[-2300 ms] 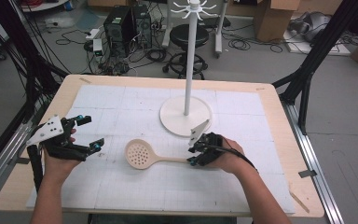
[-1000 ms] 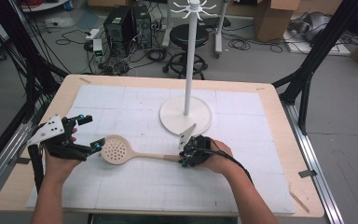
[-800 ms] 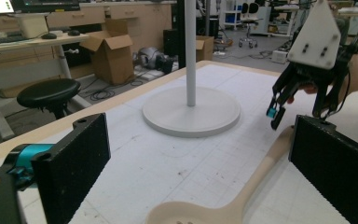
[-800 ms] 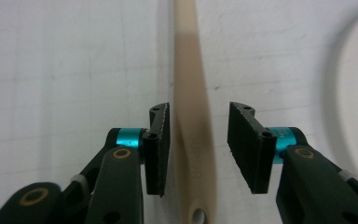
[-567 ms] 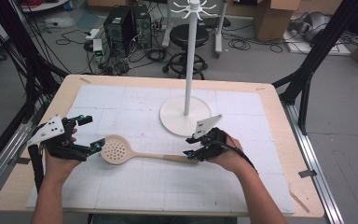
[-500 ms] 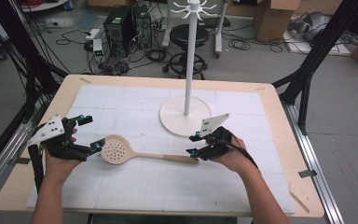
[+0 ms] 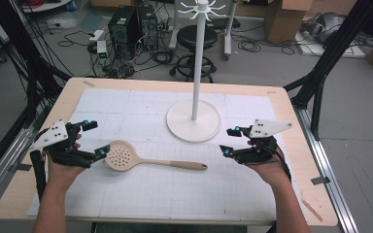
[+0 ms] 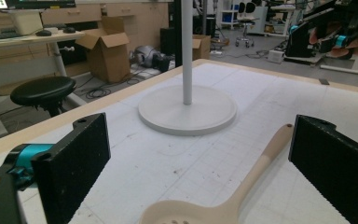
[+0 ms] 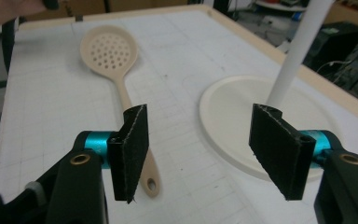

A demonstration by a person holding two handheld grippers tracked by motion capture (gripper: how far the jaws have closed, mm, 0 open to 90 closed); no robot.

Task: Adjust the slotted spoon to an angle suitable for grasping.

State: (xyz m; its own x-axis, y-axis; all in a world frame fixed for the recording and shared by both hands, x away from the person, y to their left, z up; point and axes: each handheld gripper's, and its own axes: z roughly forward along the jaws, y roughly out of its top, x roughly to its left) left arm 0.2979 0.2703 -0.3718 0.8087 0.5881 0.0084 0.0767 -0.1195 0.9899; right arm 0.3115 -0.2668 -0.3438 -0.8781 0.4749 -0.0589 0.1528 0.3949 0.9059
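A beige slotted spoon (image 7: 150,161) lies flat on the white gridded mat (image 7: 175,194), its round head to the left. My left gripper (image 7: 96,140) stands open at the left, with the spoon's head just beside its lower jaw. In the left gripper view the spoon (image 8: 242,186) lies between and ahead of the open left gripper (image 8: 200,140). My right gripper (image 7: 229,141) hovers to the right of the handle's end, apart from it. Its jaws have just been opening and nothing is between them. In the right gripper view the right gripper (image 9: 200,121) stands open above the spoon (image 9: 109,51).
A tall white hook stand (image 7: 194,119) rises from a round base at the mat's middle back; the base (image 9: 242,107) lies just ahead of the right jaws. The wooden table edge (image 7: 175,82) frames the mat. Boxes, a stool and cables lie on the floor beyond.
The right gripper slid the spoon leftward toward the left gripper, then let go of the handle, opened, and drew away to the right and upward. The left gripper stayed put.
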